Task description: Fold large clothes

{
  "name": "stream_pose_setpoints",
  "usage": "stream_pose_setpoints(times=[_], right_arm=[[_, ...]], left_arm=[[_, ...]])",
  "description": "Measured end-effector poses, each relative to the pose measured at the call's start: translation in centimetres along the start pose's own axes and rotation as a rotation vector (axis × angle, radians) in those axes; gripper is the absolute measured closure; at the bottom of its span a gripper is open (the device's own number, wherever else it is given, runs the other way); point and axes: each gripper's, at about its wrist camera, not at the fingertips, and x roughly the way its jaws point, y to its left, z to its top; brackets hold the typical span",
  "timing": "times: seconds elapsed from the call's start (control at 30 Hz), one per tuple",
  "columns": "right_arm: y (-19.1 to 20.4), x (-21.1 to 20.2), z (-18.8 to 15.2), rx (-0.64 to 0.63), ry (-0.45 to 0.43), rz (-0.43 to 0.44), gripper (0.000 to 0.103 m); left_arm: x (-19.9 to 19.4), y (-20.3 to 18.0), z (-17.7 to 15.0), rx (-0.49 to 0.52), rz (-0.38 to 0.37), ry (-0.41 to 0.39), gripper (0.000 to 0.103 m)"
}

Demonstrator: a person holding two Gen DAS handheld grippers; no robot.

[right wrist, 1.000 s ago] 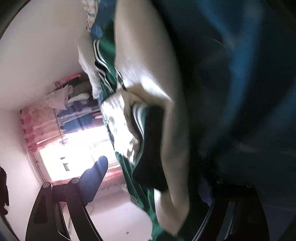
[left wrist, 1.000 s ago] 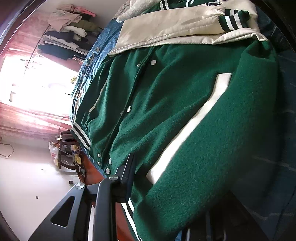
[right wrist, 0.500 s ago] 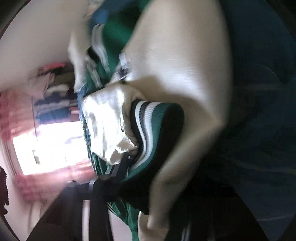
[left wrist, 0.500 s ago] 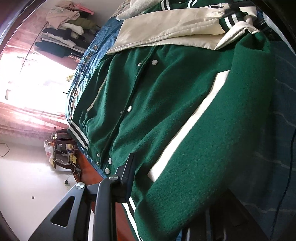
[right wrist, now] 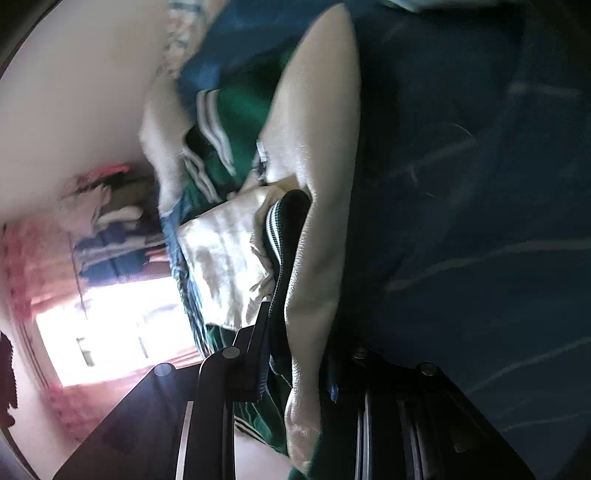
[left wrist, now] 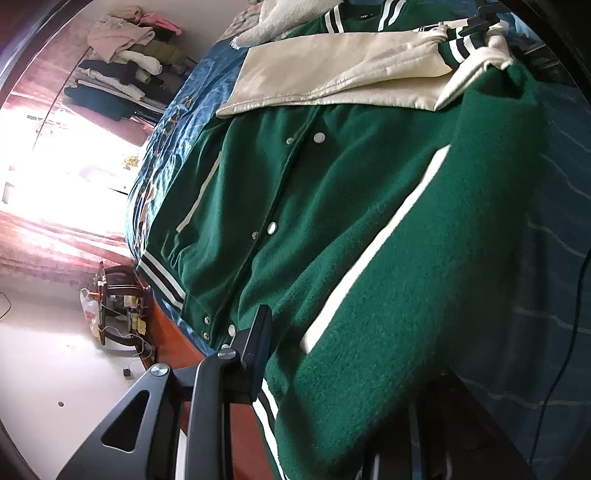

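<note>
A green varsity jacket with cream sleeves lies front-up on the blue bedspread. My left gripper is shut on its striped hem corner, and the green cloth bulges between the fingers and hides the right one. One cream sleeve is folded across the chest. In the right wrist view my right gripper is shut on that sleeve's striped cuff and a fold of cream sleeve, held off the bed. The left wrist view shows this gripper at the top right.
A pile of clothes sits by the wall beyond the bed. A bright window with red curtains and a small wooden table are to the left. A white fleece lies by the collar. A thin cable crosses the bedspread.
My right gripper went from open to shut on the cuff and lifted it, so the sleeve end curled up off the jacket. The left gripper rose slightly with the hem.
</note>
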Motion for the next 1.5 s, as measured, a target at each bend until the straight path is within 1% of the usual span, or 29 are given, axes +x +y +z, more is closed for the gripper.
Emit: stream_pose_setpoints(times=[0.13, 0.23, 0.27, 0.33, 0.4, 0.43, 0.47, 0.5, 0.57, 0.6, 0.63, 0.7, 0.73, 0.77, 0.8, 0.87, 0.9, 0.97, 1.1, 1.13, 1.23, 1.27, 1.3, 1.37, 1.4, 1.43, 1.47, 1.5], right_arm=[[2.4, -1.3, -1.4, -0.060, -0.003, 0.013, 0.076], [3.0, -1.5, -2.2, -0.064, 0.008, -0.013, 0.076], [2.9, -1.6, -2.1, -0.072, 0.008, -0.039, 0.075], [2.1, -1.5, -1.6, -0.070, 0.017, -0.071, 0.069], [0.8, -0.2, -0.5, -0.066, 0.044, -0.117, 0.058], [0.1, 0.9, 0.2, -0.058, 0.059, -0.139, 0.057], [-1.0, 2.1, 0.9, -0.034, 0.084, -0.149, 0.058], [-1.8, 2.8, 1.4, -0.004, 0.081, -0.135, 0.066], [-1.8, 2.8, 1.6, 0.004, 0.053, -0.125, 0.078], [-1.0, 2.4, 1.4, -0.021, 0.042, -0.121, 0.081], [0.6, 1.4, 0.8, -0.072, 0.022, -0.119, 0.083], [2.9, -0.1, -0.3, -0.116, 0.010, -0.075, 0.084], [4.0, -0.3, -0.6, -0.125, 0.009, -0.069, 0.084], [5.8, -0.9, -1.1, -0.136, 0.009, -0.051, 0.084], [6.8, -1.0, -1.3, -0.141, 0.011, -0.045, 0.084], [10.0, -1.2, -1.9, -0.159, 0.018, -0.036, 0.084], [11.2, -1.3, -2.0, -0.165, 0.021, -0.036, 0.084], [15.0, -0.5, -2.6, -0.185, 0.015, -0.059, 0.084], [20.9, 2.1, -3.9, -0.226, 0.023, -0.110, 0.084], [23.1, 3.8, -4.4, -0.247, 0.023, -0.138, 0.084], [26.4, 7.2, -5.5, -0.274, 0.033, -0.203, 0.084], [28.0, 9.8, -5.9, -0.281, 0.041, -0.241, 0.084], [29.3, 11.4, -6.0, -0.292, 0.047, -0.266, 0.084], [31.0, 15.8, -6.4, -0.310, 0.059, -0.348, 0.084], [31.7, 17.9, -6.5, -0.320, 0.075, -0.385, 0.084], [32.5, 20.5, -6.6, -0.331, 0.086, -0.436, 0.083], [33.0, 23.5, -6.7, -0.331, 0.103, -0.498, 0.077], [33.2, 25.6, -6.8, -0.335, 0.130, -0.535, 0.073]], left_arm=[[0.4, 0.9, -0.1, -0.019, -0.013, 0.012, 0.075], [0.7, 0.8, -0.2, -0.005, -0.023, 0.013, 0.075], [0.8, 0.8, -0.3, 0.001, -0.025, 0.009, 0.075], [0.8, 0.7, -0.2, 0.008, -0.029, 0.002, 0.075], [0.6, 0.5, -0.2, 0.009, -0.038, -0.001, 0.075], [0.6, 0.4, -0.1, 0.011, -0.039, -0.005, 0.075], [0.6, 0.3, 0.0, 0.013, -0.042, -0.004, 0.075], [0.6, 0.4, 0.0, 0.013, -0.047, -0.003, 0.075], [0.4, 0.8, 0.1, 0.011, -0.051, -0.004, 0.075], [0.2, 1.3, 0.2, 0.006, -0.054, -0.005, 0.075], [0.1, 1.7, 0.3, 0.001, -0.057, -0.006, 0.075], [-0.2, 3.0, 0.5, -0.002, -0.065, -0.004, 0.075], [-0.4, 3.9, 0.7, -0.004, -0.074, -0.004, 0.075], [-0.7, 5.0, 0.9, -0.013, -0.085, -0.004, 0.075], [-1.0, 6.2, 1.2, -0.018, -0.092, -0.010, 0.075], [-1.4, 8.6, 1.9, -0.035, -0.113, -0.025, 0.075], [-1.4, 9.7, 2.2, -0.045, -0.124, -0.030, 0.075], [-1.0, 12.8, 3.2, -0.066, -0.161, -0.031, 0.075], [1.6, 18.6, 5.1, -0.108, -0.211, -0.033, 0.075], [2.8, 20.2, 5.7, -0.119, -0.225, -0.033, 0.075], [7.1, 24.2, 7.2, -0.154, -0.279, 0.003, 0.074], [9.0, 25.6, 7.7, -0.170, -0.301, 0.026, 0.073], [10.5, 26.5, 8.0, -0.185, -0.323, 0.045, 0.072], [14.9, 29.2, 8.5, -0.263, -0.399, 0.097, 0.072], [17.2, 30.3, 8.6, -0.303, -0.453, 0.133, 0.072], [18.8, 31.2, 8.6, -0.333, -0.494, 0.166, 0.072], [20.9, 32.1, 8.5, -0.371, -0.544, 0.213, 0.072], [22.6, 33.0, 8.4, -0.412, -0.595, 0.256, 0.072]])
